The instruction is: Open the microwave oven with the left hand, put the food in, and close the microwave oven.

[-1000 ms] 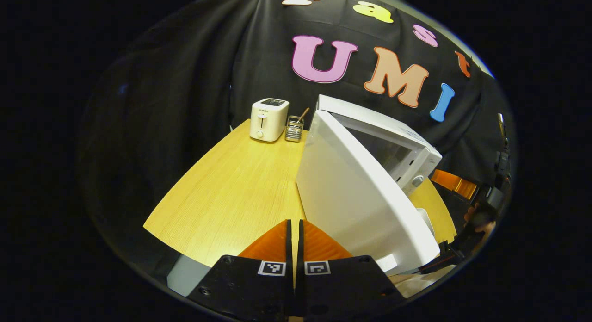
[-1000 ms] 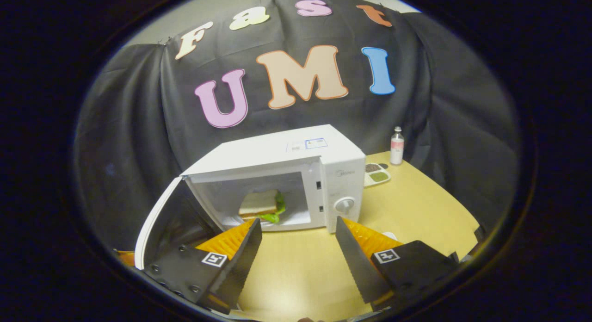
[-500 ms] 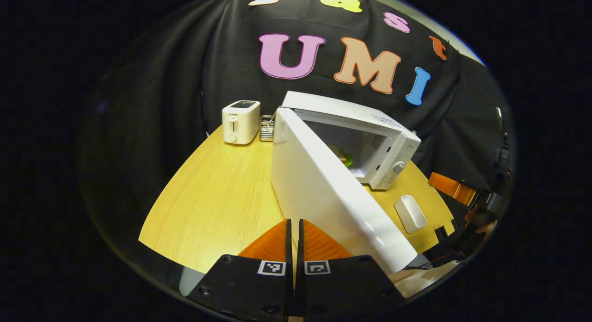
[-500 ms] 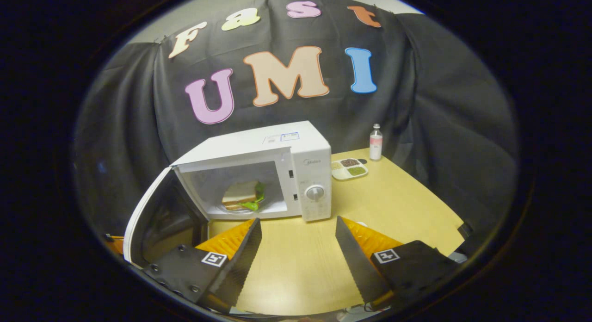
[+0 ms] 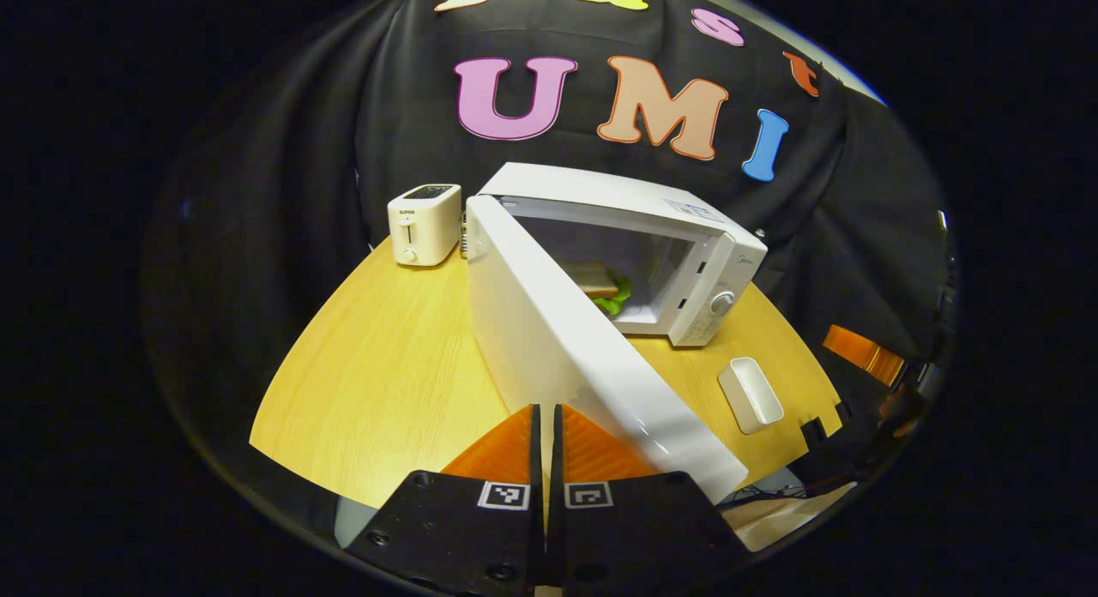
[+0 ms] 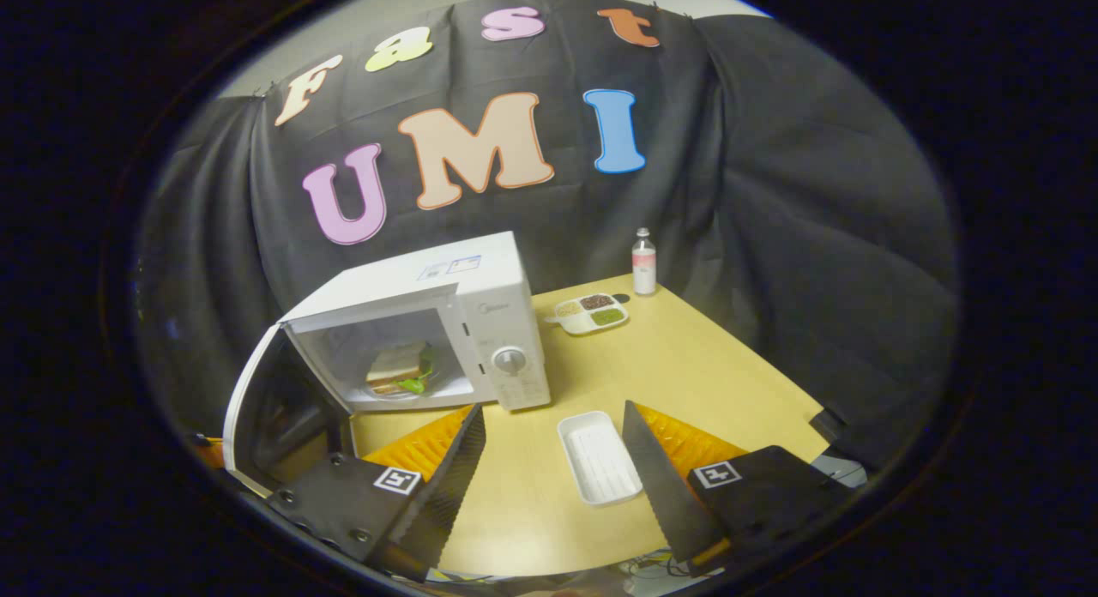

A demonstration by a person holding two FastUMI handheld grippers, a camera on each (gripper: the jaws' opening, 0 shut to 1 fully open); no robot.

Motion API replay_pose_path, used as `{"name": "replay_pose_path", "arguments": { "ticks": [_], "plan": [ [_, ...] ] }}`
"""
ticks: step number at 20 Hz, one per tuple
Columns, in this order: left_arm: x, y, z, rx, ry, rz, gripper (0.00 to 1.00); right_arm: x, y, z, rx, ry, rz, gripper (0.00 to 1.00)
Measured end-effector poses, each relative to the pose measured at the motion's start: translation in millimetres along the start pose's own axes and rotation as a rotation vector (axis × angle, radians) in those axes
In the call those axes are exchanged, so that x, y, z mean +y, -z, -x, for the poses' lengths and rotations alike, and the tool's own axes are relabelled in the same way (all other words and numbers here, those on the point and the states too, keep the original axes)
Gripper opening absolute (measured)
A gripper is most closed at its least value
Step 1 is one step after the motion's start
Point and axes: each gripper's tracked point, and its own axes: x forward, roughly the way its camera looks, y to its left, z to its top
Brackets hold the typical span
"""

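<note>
The white microwave (image 5: 712,262) stands on the wooden table with its door (image 5: 558,348) swung wide open. A sandwich with green lettuce (image 5: 602,285) lies inside the cavity. My left gripper (image 5: 544,415) is shut with nothing between its fingers, just left of the door's outer face; I cannot tell whether it touches. In the right gripper view the microwave (image 6: 489,314) is ahead to the left, the sandwich (image 6: 399,367) inside and the door (image 6: 257,404) hanging open. My right gripper (image 6: 553,419) is open and empty, back over the table's front.
A white empty tray (image 6: 599,456) lies between the right gripper's fingers, also the tray (image 5: 751,395) in front of the microwave. A toaster (image 5: 422,224) stands back left. A seasoning dish (image 6: 590,312) and a small bottle (image 6: 643,262) sit back right.
Both grippers have drawn back from the microwave, which now looks smaller and farther. The white tray has come into view under the right gripper. The door stays open, the sandwich inside.
</note>
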Motion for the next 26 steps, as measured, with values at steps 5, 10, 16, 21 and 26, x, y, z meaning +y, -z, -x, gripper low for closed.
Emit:
{"name": "replay_pose_path", "arguments": {
  "ticks": [5,10,16,21,26],
  "plan": [
    [-48,-11,-16,-0.009,0.041,-0.038,0.01,-34,-15,3,-0.028,0.028,-0.038,0.98],
    [-101,-29,-44,-0.024,0.110,-0.080,0.01,-59,-29,5,-0.054,0.045,-0.044,0.98],
    [-152,-57,-92,-0.046,0.164,-0.091,0.01,-81,-46,6,-0.110,0.071,-0.011,0.98],
    [-172,-84,-123,-0.096,0.150,-0.109,0.01,-89,-58,9,-0.147,0.054,0.022,0.98],
    [-184,-101,-148,-0.122,0.137,-0.078,0.01,-98,-63,13,-0.159,0.038,0.051,0.99]
  ]
}}
